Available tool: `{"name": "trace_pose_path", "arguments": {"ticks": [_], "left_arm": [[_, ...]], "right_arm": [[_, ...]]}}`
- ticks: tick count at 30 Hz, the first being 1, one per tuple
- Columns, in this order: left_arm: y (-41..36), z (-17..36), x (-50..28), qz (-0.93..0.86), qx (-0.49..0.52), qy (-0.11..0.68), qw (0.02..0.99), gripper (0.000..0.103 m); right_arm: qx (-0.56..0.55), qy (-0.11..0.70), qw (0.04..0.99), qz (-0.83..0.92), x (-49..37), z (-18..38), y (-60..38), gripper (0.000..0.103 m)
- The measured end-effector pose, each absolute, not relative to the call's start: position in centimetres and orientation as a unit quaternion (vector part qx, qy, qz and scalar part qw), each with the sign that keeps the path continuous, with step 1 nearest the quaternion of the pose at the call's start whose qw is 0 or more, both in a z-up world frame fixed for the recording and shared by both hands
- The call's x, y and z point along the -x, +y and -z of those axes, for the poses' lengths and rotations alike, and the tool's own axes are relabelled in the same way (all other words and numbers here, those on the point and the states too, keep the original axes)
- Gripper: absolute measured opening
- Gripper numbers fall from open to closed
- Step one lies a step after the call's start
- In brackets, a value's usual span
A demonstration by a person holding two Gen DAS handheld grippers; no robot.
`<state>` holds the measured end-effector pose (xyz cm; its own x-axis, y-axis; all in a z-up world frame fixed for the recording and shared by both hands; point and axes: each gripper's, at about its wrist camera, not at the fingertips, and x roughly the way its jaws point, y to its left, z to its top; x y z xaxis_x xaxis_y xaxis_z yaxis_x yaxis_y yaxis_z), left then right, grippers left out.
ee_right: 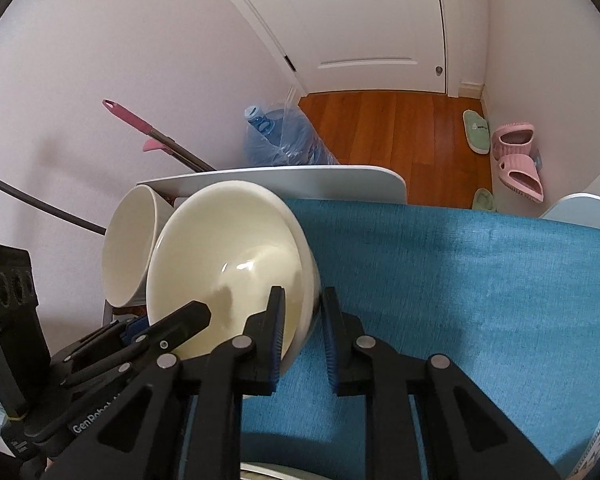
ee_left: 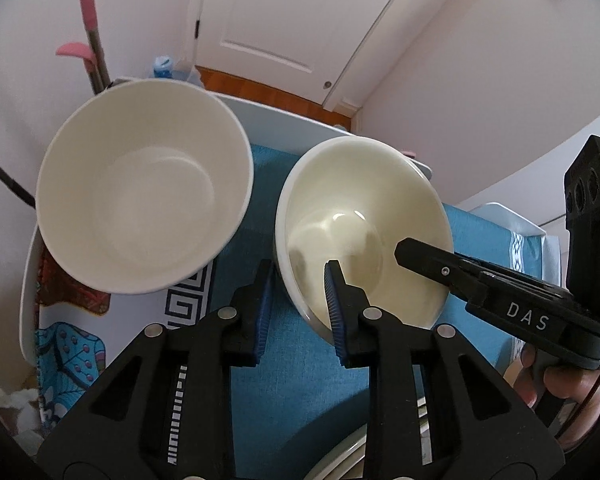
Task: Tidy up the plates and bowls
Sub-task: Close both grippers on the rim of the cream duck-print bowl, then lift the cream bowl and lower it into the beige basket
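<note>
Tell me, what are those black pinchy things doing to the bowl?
A person holds a gripper in each hand. Both the left gripper and right gripper pinch the rim of the cream bowl from opposite sides, over the blue cloth. A bigger white bowl sits beside it, untouched.

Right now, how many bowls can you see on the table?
2. The cream bowl sits on the blue cloth, with both grippers clamped on its near rim. The white bowl stands just left of it. A rim at the bottom edge may be another dish.
</note>
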<state>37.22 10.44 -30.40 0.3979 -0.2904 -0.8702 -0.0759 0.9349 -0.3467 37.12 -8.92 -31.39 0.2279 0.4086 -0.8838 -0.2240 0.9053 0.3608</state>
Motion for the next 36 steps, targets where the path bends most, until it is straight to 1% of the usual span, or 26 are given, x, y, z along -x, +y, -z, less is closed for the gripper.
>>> {"name": "trace_pose_path", "arguments": {"ticks": [6,12,18,24,30,36], "left_arm": [[9.5,28.2,-36.5,0.071,0.150,0.530,0.832,0.023],[7.3,24.1,-34.7,0.081,0.134,0.507,0.848,0.023],[3.5,19.1,-31.5,0.088,0.118,0.478,0.866,0.023],[-2.3,15.8,-27.6,0.095,0.111,0.458,0.877,0.023],[-9.3,14.7,-23.6,0.110,0.113,0.449,0.880,0.023],[-15.7,15.6,-21.1,0.139,0.107,0.465,0.868,0.023]], "right_arm": [[-0.088,0.570,0.791,-0.205,-36.5,29.9,-9.8,0.017],[-0.087,0.541,0.811,-0.206,-34.8,26.0,-11.9,0.017],[-0.097,0.510,0.827,-0.216,-31.8,21.4,-15.7,0.017],[-0.085,0.486,0.843,-0.217,-27.9,17.8,-20.6,0.017],[-0.075,0.476,0.850,-0.210,-23.9,16.0,-26.9,0.017],[-0.076,0.483,0.853,-0.183,-20.0,16.5,-33.4,0.017]]}}
